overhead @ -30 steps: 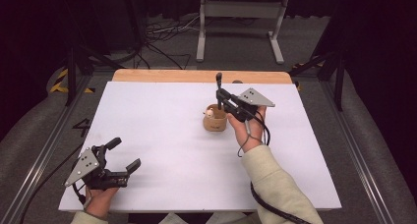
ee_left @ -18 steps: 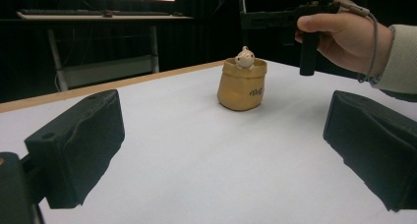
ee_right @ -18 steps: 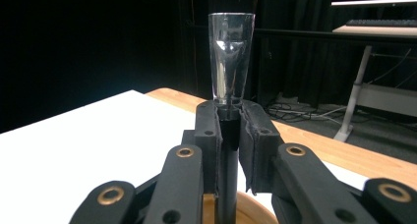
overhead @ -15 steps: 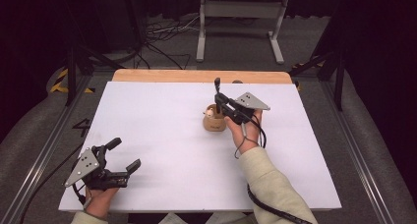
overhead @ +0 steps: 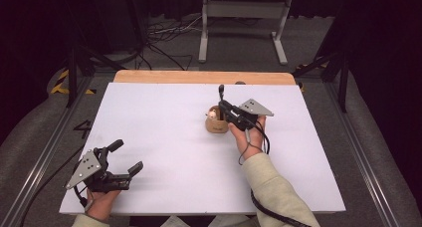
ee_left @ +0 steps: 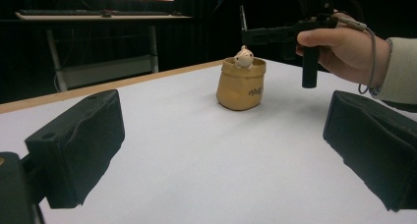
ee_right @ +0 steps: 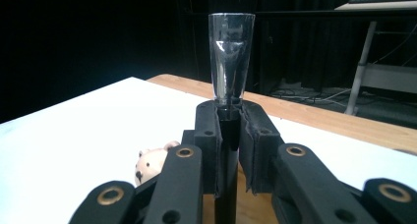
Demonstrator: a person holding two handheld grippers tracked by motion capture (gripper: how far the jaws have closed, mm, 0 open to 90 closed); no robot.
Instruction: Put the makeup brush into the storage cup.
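Note:
A tan pouch-shaped pot [overhead: 218, 125] [ee_left: 241, 86] stands upright at the middle of the white table [overhead: 149, 132], with a small bear figure [overhead: 212, 115] [ee_left: 243, 57] [ee_right: 151, 166] peeking over its rim. My right gripper [overhead: 222, 106] [ee_right: 228, 130] hangs just over the pot, shut on a thin black stick with a clear tapered cap [ee_right: 231, 62] [overhead: 220, 90] that stands upright. The stick's lower end is hidden. My left gripper [overhead: 125, 156] [ee_left: 226, 116] rests open near the front left corner, nothing between its jaws.
A wooden strip [overhead: 199, 76] runs along the table's far edge. Behind it on the floor are cables [overhead: 164, 35] and a metal stand [overhead: 244, 18]. Metal rails [overhead: 45, 152] flank the table on both sides.
My right gripper has sunk a little with the stick, closer to the pot. The left gripper has stayed where it was.

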